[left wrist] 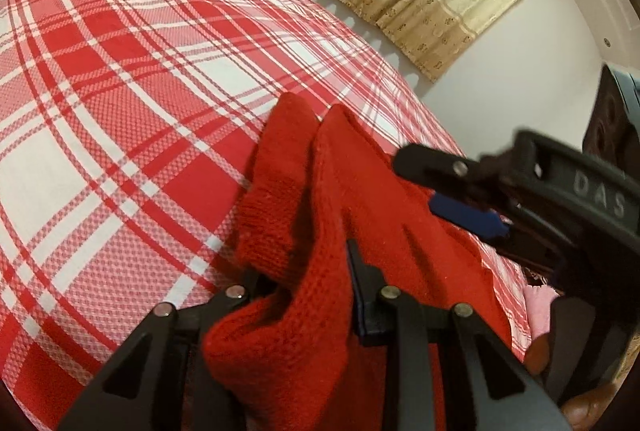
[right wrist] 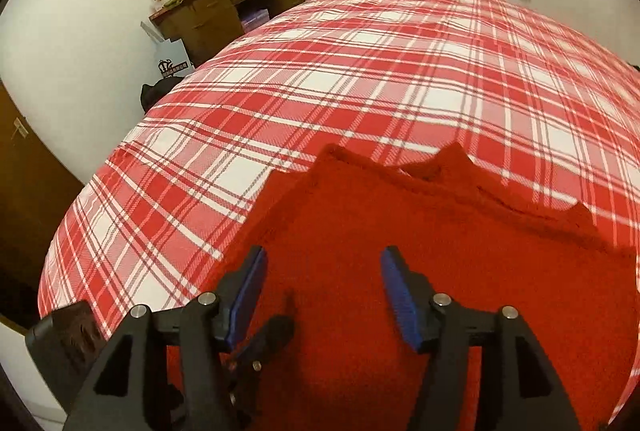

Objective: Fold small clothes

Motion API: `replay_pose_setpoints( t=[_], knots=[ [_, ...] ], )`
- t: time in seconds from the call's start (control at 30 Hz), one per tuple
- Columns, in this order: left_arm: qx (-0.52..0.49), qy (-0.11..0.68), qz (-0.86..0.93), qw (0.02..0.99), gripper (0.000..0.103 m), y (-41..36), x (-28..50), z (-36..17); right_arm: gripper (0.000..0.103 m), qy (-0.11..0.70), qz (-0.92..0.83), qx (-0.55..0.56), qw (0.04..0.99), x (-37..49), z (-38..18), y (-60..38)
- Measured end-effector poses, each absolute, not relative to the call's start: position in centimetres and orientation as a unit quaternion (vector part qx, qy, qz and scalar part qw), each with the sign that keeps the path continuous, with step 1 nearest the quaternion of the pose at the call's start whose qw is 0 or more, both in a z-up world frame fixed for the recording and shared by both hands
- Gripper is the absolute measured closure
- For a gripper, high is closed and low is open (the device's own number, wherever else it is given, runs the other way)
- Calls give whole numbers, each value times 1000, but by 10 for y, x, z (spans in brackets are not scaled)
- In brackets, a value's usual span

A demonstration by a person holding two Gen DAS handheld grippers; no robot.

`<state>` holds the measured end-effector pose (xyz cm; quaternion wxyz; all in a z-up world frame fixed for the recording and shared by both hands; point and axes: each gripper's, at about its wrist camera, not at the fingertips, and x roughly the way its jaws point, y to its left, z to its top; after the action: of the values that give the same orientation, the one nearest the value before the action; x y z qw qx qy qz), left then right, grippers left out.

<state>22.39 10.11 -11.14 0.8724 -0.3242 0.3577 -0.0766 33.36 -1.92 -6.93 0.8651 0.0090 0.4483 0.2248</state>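
Item: red knit garment point(left wrist: 360, 215) on plaid bed point(left wrist: 120, 111), folding in hand

Left wrist view: the left gripper point(left wrist: 304, 295) has its jaws pinching a bunched fold of the garment at the near edge and points moderately down; knit looks soft, light and limp, likely to sag and stretch rather than hold a crease, best taken at ribbed cuff or hem; the right gripper point(left wrist: 452, 191) hovers at right over the cloth, angled down. Right wrist view: the right gripper point(right wrist: 324, 295) has its jaws spread, nothing between them, pointed steeply down above the garment point(right wrist: 400, 231), which lies flat at the bed's point(right wrist: 360, 71) near right; blue pads point(right wrist: 400, 295) clear of the knit
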Motion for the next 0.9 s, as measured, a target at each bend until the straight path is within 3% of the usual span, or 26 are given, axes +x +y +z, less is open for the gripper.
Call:
replay_pose_setpoints(
  t=[0.9],
  knots=[
    [-354,343,-82,866,77,110,214,-115,38,510,281,-62,811,373,-101,47]
  ],
)
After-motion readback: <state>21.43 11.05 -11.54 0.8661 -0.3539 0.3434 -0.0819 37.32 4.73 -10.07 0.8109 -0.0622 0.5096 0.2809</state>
